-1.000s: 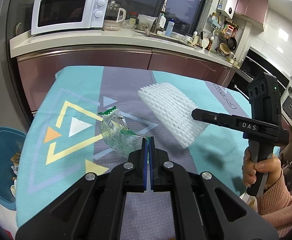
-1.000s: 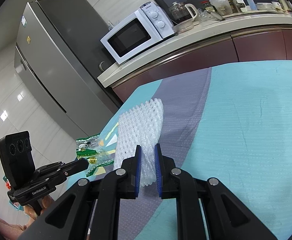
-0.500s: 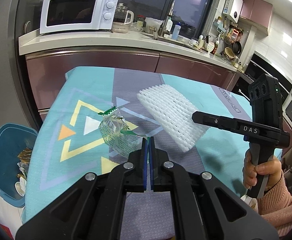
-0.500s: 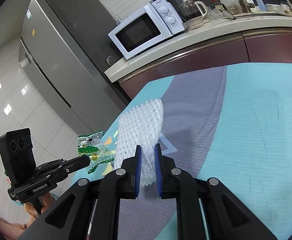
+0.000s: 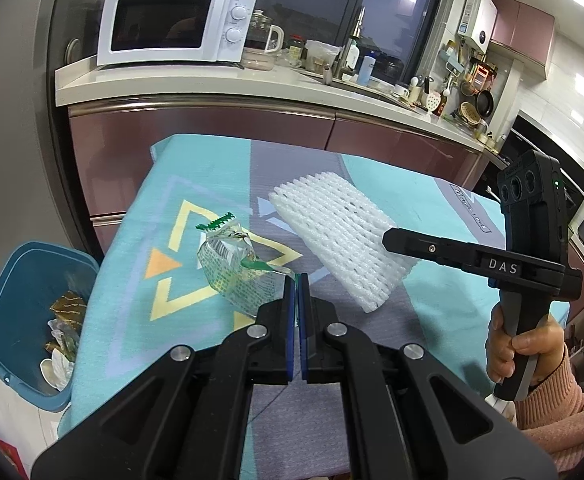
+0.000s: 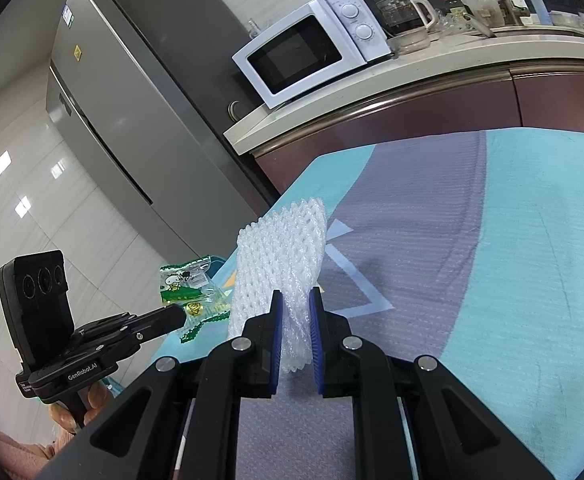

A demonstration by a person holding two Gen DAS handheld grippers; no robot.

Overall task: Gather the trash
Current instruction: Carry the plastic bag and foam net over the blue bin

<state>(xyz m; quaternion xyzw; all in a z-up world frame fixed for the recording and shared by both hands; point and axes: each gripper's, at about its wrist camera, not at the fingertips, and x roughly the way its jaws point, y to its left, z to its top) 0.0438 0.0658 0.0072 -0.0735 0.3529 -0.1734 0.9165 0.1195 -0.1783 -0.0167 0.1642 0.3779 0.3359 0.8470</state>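
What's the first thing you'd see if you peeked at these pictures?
Probably the bumpy white foam net, lifted over the table and pinched in the jaws of the right gripper. Next, the crinkly green-and-clear wrapper, clamped by the left gripper above the turquoise tablecloth. Down beside the table, on its left in the left wrist view, sits a blue bin with trash in it.

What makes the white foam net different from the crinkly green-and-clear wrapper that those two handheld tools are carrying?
The foam net is opaque white, thick and ribbed; the wrapper is thin, see-through plastic with green print. The net is much the larger and keeps a flat slab shape, while the wrapper is crumpled. The right tool pinches the net with its fingers slightly apart; the left tool has its fingers nearly together on the wrapper's edge. Both hang above the patterned tablecloth.
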